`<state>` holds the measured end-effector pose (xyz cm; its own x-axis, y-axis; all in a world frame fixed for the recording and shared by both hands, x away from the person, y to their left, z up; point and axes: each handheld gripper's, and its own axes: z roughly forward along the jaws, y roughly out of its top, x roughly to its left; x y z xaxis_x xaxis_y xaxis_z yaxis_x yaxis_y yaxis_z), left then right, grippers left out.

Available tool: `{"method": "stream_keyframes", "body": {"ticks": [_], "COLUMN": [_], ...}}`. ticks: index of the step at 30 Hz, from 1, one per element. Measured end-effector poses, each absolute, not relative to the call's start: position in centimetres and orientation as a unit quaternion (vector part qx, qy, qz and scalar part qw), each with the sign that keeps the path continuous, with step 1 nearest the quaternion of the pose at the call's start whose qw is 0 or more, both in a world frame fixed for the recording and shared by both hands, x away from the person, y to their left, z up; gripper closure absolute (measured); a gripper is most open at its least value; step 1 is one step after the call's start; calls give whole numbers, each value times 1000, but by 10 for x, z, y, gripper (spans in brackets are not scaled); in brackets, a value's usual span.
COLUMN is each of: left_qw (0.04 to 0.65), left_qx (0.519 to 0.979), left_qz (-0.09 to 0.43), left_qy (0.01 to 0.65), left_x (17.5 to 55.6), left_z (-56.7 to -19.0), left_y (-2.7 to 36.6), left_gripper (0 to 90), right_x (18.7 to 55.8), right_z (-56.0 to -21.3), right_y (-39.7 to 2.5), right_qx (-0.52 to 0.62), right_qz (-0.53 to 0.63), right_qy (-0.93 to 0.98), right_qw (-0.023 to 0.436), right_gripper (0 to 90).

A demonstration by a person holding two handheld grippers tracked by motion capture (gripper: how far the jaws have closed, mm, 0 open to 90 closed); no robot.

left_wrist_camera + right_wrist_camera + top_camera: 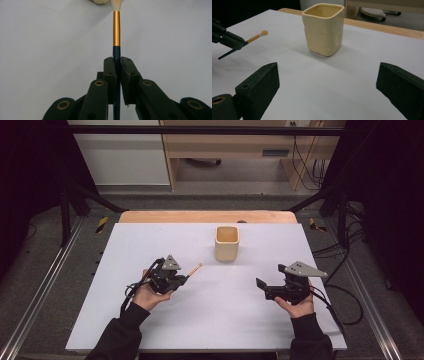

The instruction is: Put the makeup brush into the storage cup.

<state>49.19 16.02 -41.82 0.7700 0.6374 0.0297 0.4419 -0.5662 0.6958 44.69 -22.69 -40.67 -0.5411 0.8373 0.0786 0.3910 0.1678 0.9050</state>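
Gold-banded dark brush (116,30), pale-tipped, clamped in left hand-held gripper (116,66).

My left gripper (184,279), lower left of centre, pinches a brush (194,269) angled up-right toward the cream cup (227,243) at upper centre. My right gripper (260,285), lower right, jaws apart, points left over the white table (210,320).
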Motion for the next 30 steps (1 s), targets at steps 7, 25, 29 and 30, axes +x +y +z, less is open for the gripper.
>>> {"method": "stream_keyframes", "body": {"ticks": [7,25,29,30], "left_qw": [393,460,471,477], "left_qx": [841,780,771,766], "left_qz": [161,202,210,211], "left_qy": [336,371,373,375], "left_x": [481,461,455,454], "left_z": [-419,-415,-415,-415], "left_y": [165,168,167,166], "left_gripper": [826,825,825,825], "right_x": [446,442,442,442], "right_z": [-405,-402,-401,-401], "right_y": [-225,-211,-208,-207], "right_qx": [422,422,418,417], "right_qz": [496,539,547,549], "right_qy": [724,700,698,697], "right_qw": [227,202,197,196], "right_gripper": [52,83,100,103]}}
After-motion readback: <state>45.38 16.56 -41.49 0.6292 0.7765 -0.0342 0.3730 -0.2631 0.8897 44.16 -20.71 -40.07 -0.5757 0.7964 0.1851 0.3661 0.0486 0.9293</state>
